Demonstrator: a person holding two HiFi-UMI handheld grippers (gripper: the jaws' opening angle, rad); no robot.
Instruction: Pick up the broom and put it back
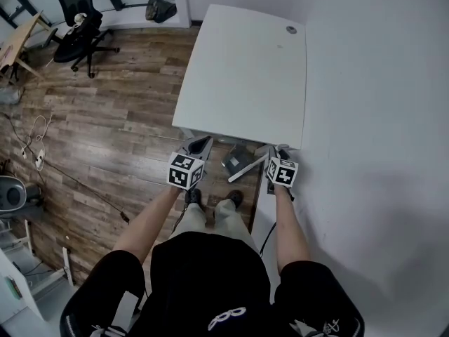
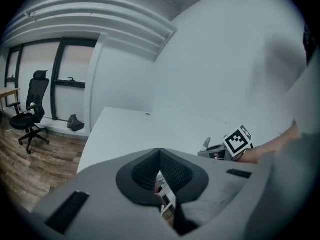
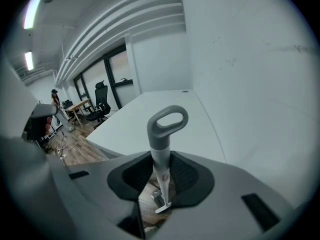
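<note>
**While clamping the broom (image 3: 160,140)**

Grips it just under the loop in the right claw (image 3: 161,159), off the tabletop's (image 1: 238,76) near right corner, lower end down by the floor (image 1: 119,118). Holds the left claw (image 2: 160,156) narrow and empty by the near edge.

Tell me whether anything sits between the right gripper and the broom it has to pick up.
Nothing visible does. The right gripper has its jaws closed on the broom, with the white shaft between the pads and the gray loop handle sticking up past them. The left gripper is shut, empty and clear of the broom.
</note>
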